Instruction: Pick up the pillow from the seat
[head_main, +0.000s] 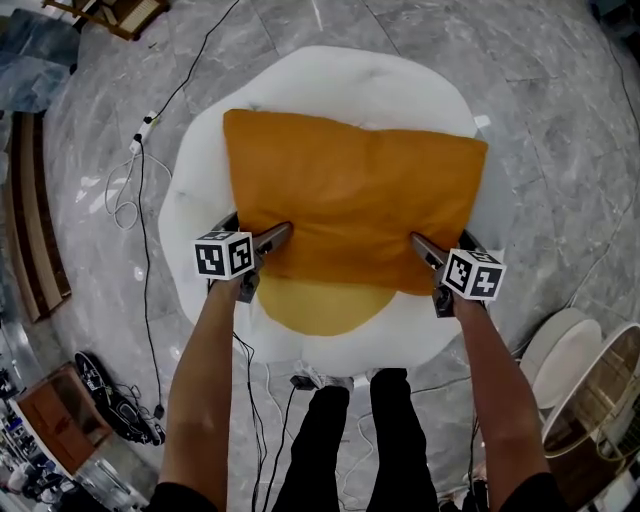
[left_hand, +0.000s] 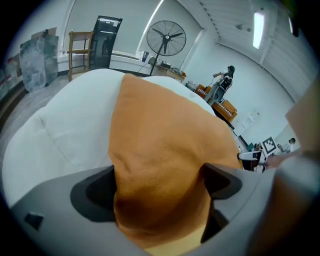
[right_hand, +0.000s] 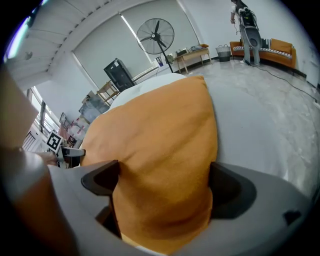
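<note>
An orange pillow (head_main: 350, 195) lies across a round white seat (head_main: 205, 165), with a yellow-orange patch (head_main: 315, 305) showing under its near edge. My left gripper (head_main: 275, 238) is shut on the pillow's near left corner, and the fabric (left_hand: 160, 200) bulges between its jaws. At the near right corner my right gripper (head_main: 425, 248) is shut on the pillow too, with cloth (right_hand: 162, 195) bunched between its jaws. In the left gripper view the right gripper (left_hand: 252, 156) shows beyond the pillow.
The seat (left_hand: 60, 125) stands on a grey marble floor (head_main: 560, 110). Cables (head_main: 140, 190) trail on the floor at the left. A wooden bench (head_main: 35, 240) is at far left, white round lids and a basket (head_main: 590, 390) at lower right. A standing fan (right_hand: 157, 37) is behind.
</note>
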